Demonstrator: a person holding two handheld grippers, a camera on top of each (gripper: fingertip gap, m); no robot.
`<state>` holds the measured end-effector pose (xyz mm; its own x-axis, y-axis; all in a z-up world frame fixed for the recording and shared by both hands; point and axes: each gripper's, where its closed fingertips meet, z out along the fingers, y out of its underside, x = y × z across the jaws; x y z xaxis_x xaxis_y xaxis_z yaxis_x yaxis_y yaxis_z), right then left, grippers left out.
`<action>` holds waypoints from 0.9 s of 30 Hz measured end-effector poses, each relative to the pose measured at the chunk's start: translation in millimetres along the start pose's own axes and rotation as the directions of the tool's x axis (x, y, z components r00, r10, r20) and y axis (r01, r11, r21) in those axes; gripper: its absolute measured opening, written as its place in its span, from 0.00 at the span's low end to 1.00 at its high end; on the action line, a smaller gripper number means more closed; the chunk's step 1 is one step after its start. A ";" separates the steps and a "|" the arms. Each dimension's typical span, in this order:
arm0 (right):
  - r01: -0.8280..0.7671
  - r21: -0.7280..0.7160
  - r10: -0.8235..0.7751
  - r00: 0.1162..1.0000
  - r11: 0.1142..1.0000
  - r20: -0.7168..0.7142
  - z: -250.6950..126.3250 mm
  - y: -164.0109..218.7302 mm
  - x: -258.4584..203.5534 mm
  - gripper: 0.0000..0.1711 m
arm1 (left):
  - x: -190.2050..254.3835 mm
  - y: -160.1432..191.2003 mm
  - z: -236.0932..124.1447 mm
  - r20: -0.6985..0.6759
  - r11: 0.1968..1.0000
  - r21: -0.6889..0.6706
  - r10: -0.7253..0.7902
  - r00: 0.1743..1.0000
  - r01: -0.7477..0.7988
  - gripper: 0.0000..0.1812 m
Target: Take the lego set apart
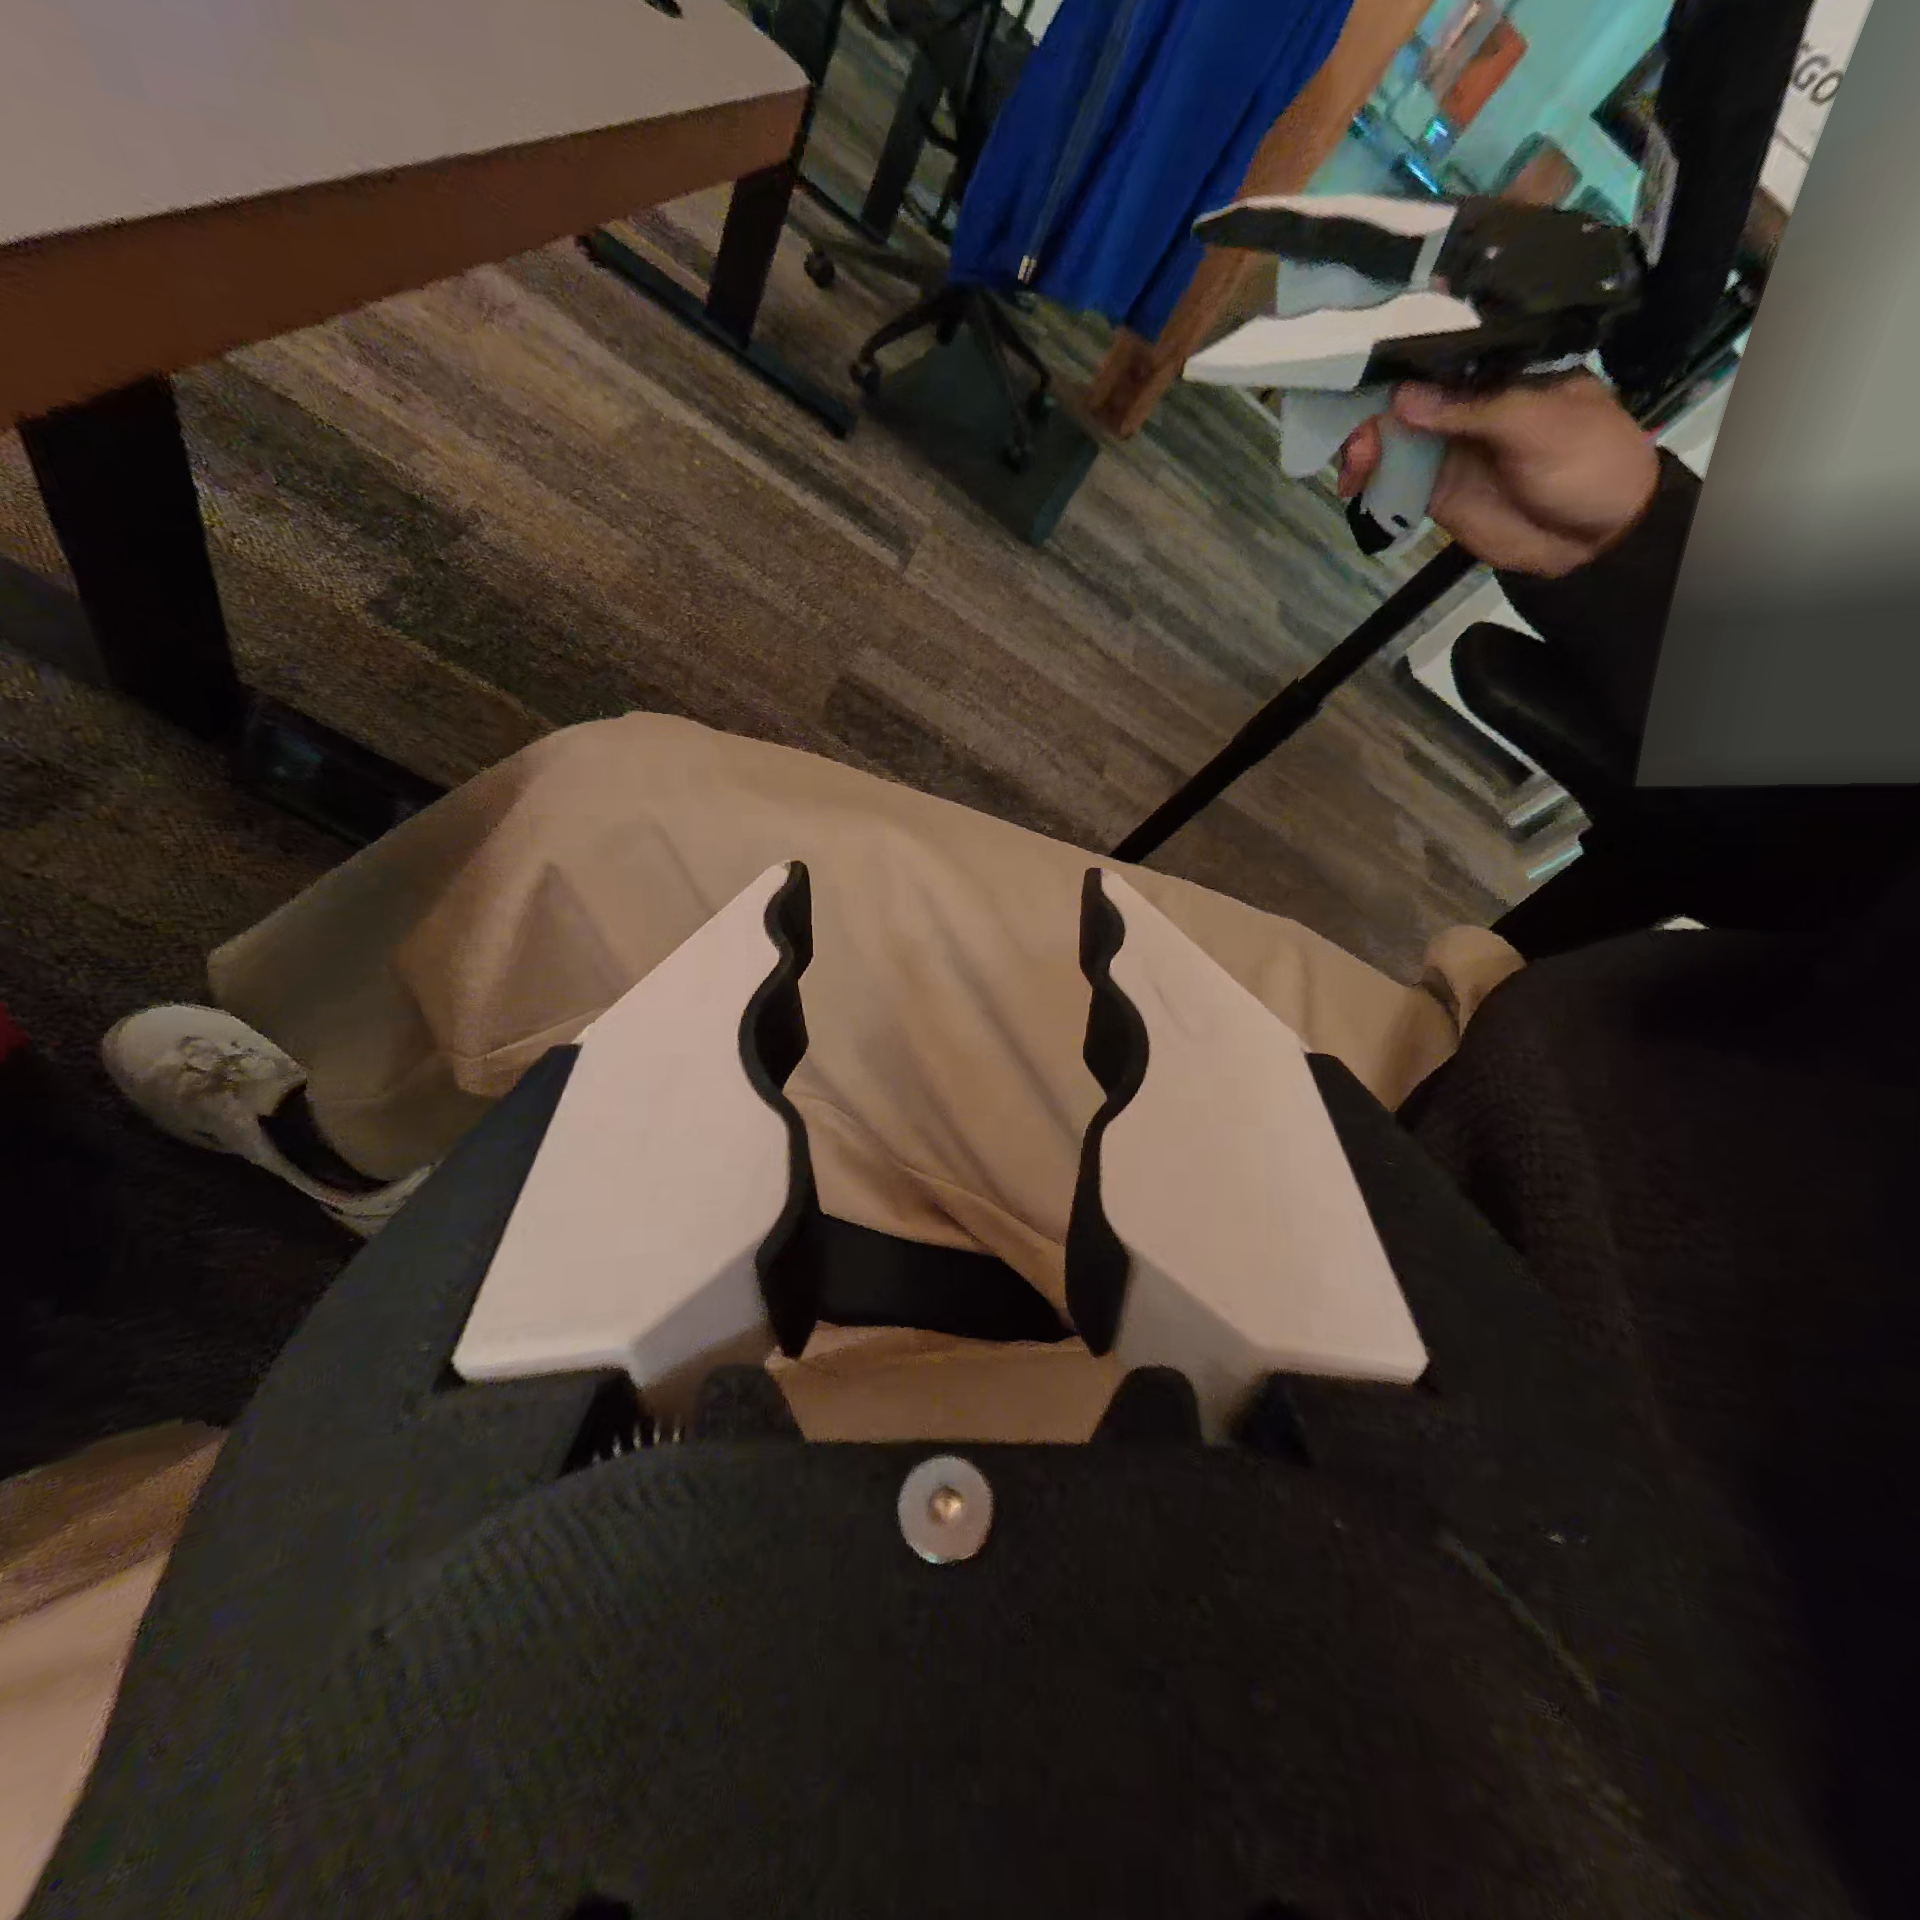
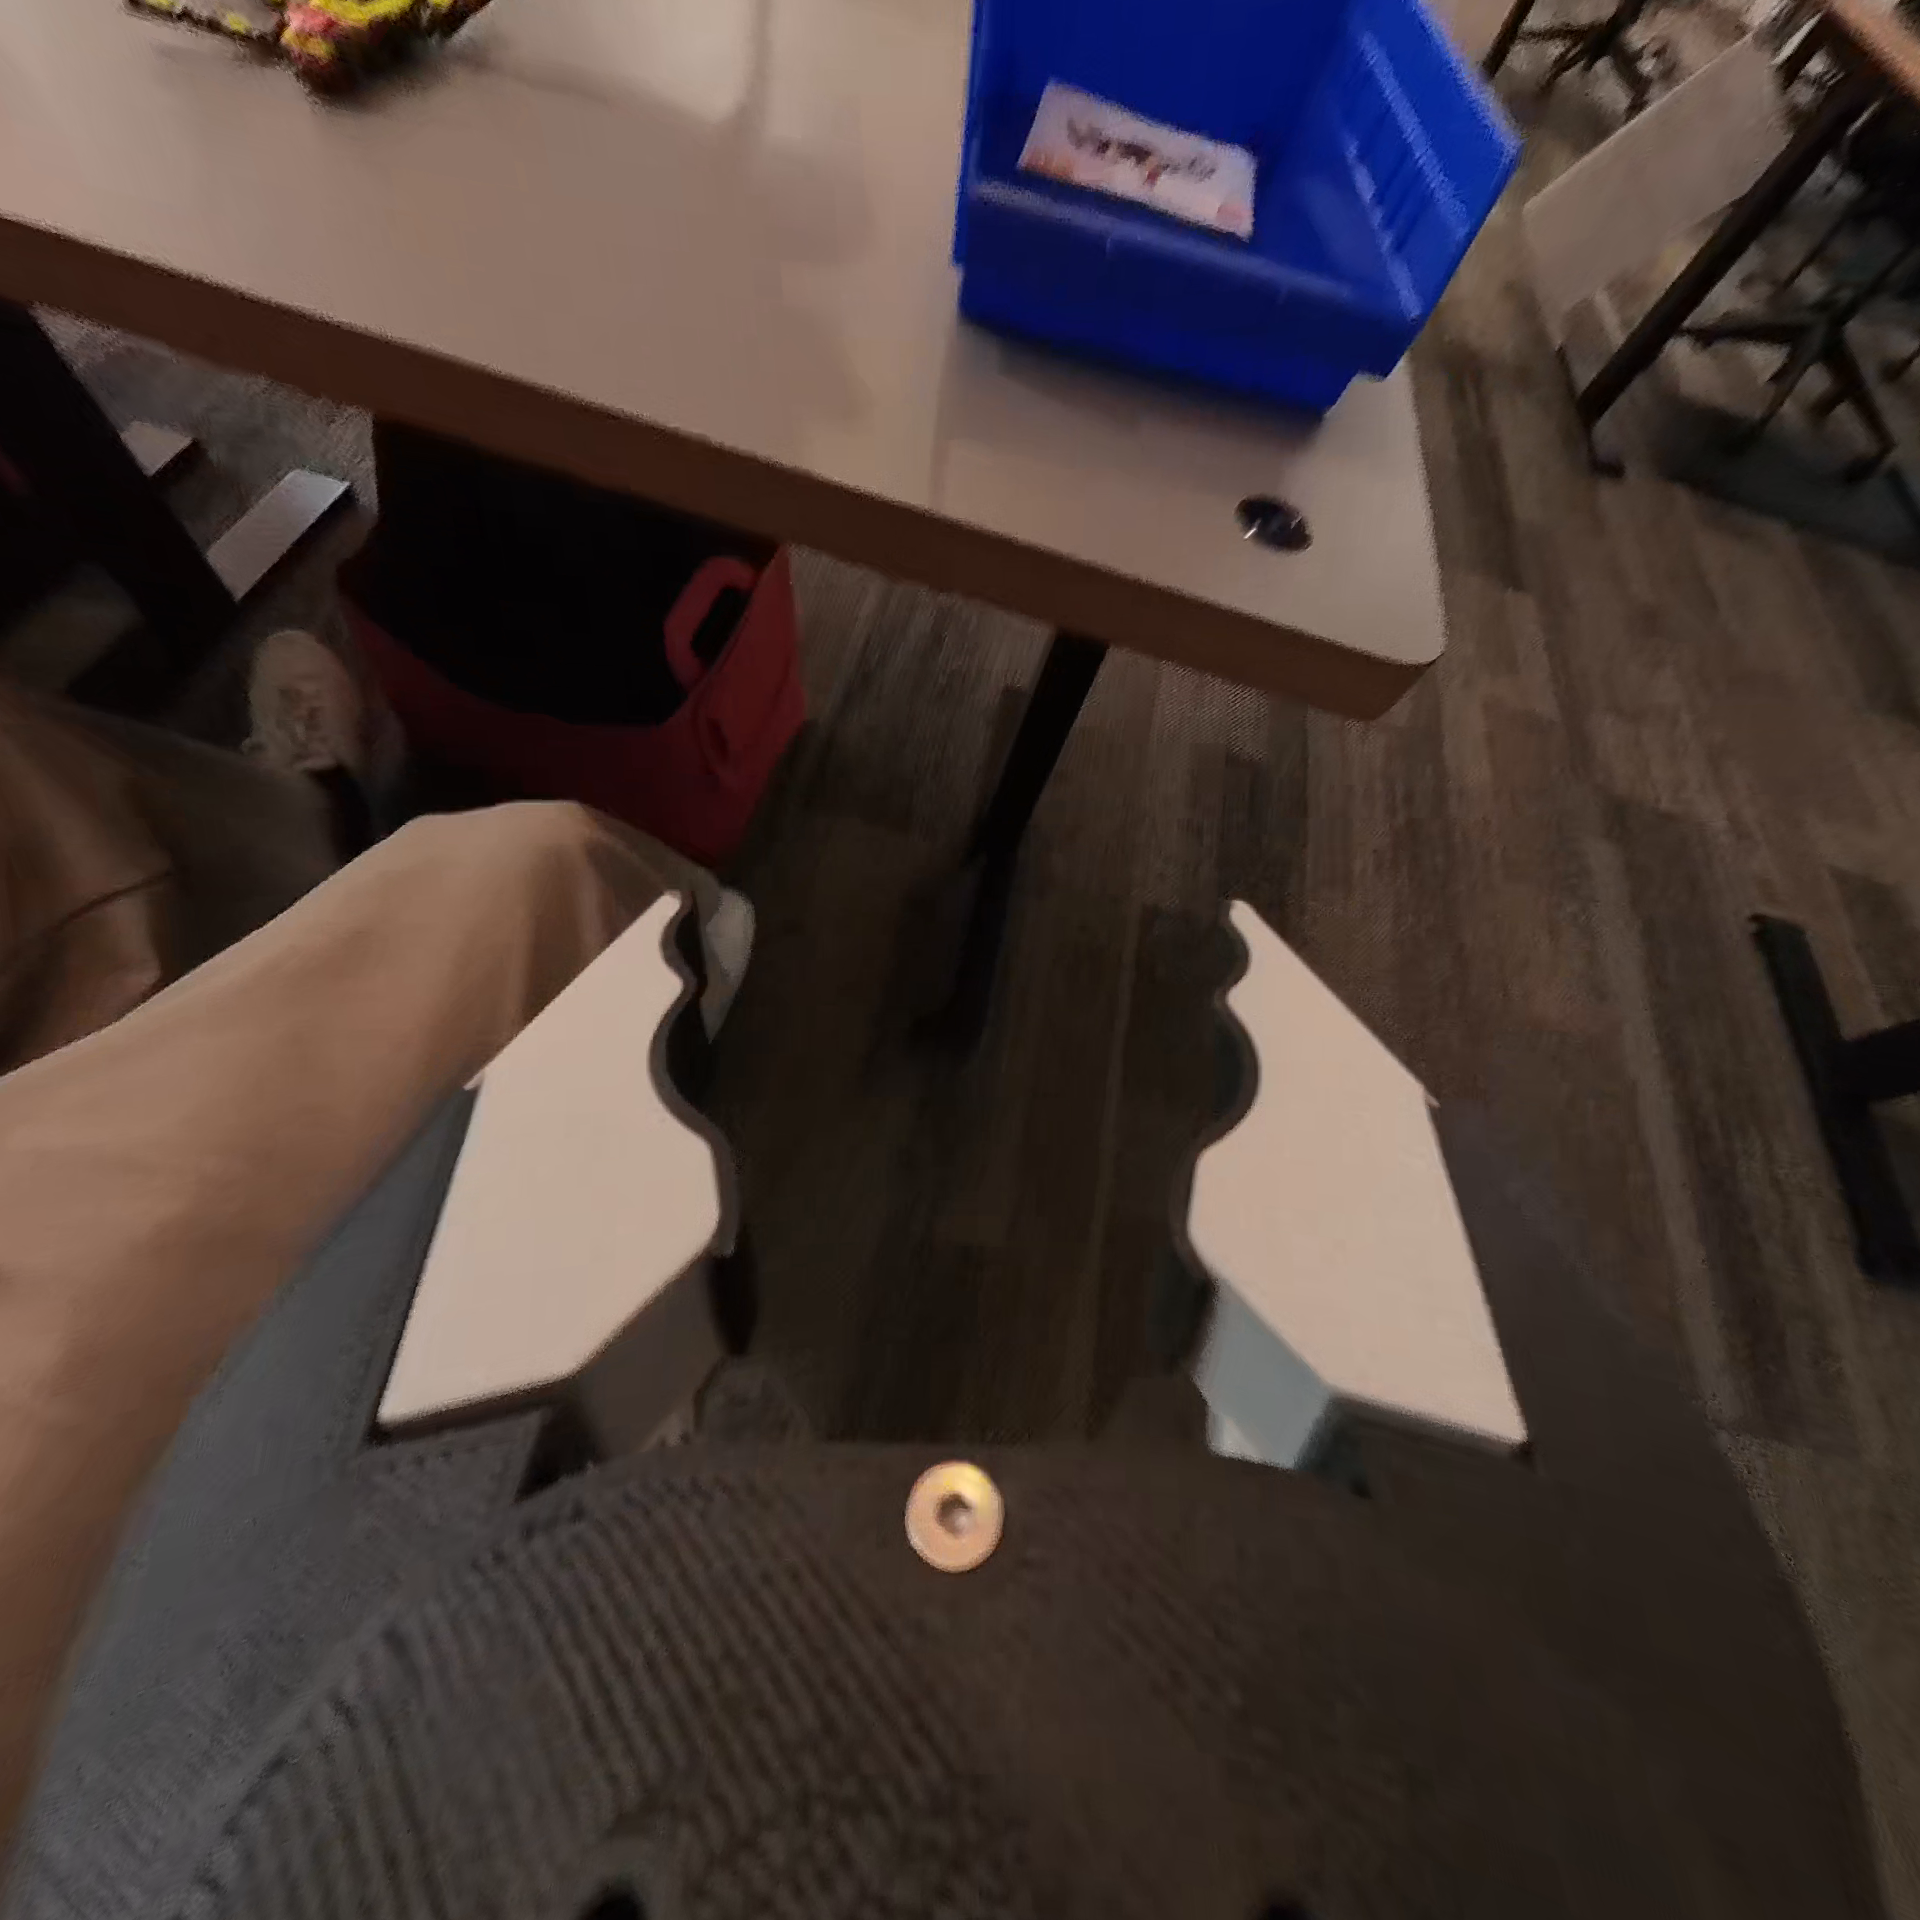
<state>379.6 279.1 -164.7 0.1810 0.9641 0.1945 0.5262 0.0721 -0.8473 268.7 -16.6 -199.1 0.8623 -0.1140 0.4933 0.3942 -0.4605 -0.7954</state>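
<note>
- Left gripper (image 1: 943, 1101) fingers parted, empty, over a tan-trousered lap.
- Right gripper (image 2: 961, 1122) fingers spread wide, empty, above the floor.
- Lego set (image 2: 322, 31) on the worktop (image 2: 644, 270), far corner (blue bin (image 2: 1195, 260) well apart).
- Best raise both, approach level, brace base, pull upper part.

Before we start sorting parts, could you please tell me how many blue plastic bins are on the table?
1: the blue plastic bin stands near the right end of the grey table. The table's far side is out of frame, so more may be hidden.

Blurred yellow-and-dark lego set (image 2: 332, 31) lies on the table's (image 2: 623, 260) far side.
</note>
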 end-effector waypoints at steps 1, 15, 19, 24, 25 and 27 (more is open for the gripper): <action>0.002 -0.019 -0.002 1.000 1.000 0.021 -2.7 7.2 -4.8 0.57 | 5.9 3.2 -1.3 0.005 1.000 0.008 -0.006 1.000 0.006 0.28; -0.029 -0.181 0.069 0.973 0.983 0.218 -67.5 92.9 -42.1 0.51 | 101.8 73.3 -7.3 0.084 0.996 0.048 -0.077 0.993 0.073 0.29; -0.011 -0.178 0.056 0.966 0.984 0.251 -88.4 106.6 -50.2 0.50 | 127.4 91.4 -9.0 0.106 0.994 0.064 -0.099 0.989 0.092 0.31; 0.011 -0.186 0.043 0.957 0.983 0.286 -106.9 119.4 -59.9 0.51 | 155.7 111.0 -13.0 0.115 0.987 0.047 -0.155 0.981 0.151 0.31; 0.015 -0.186 0.042 0.954 0.982 0.297 -109.8 121.0 -62.4 0.50 | 159.1 112.9 -13.8 0.118 0.986 0.052 -0.161 0.980 0.156 0.31; 0.030 -0.176 0.028 0.948 0.984 0.317 -114.7 120.7 -67.7 0.48 | 161.1 114.5 -16.0 0.157 0.990 0.057 -0.140 0.978 0.132 0.31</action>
<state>526.2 193.3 -223.4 -0.0771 0.9970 0.0042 0.6694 0.0549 -0.7409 447.6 -101.7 -205.1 0.8378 0.0910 0.5383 0.5224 -0.4202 -0.7420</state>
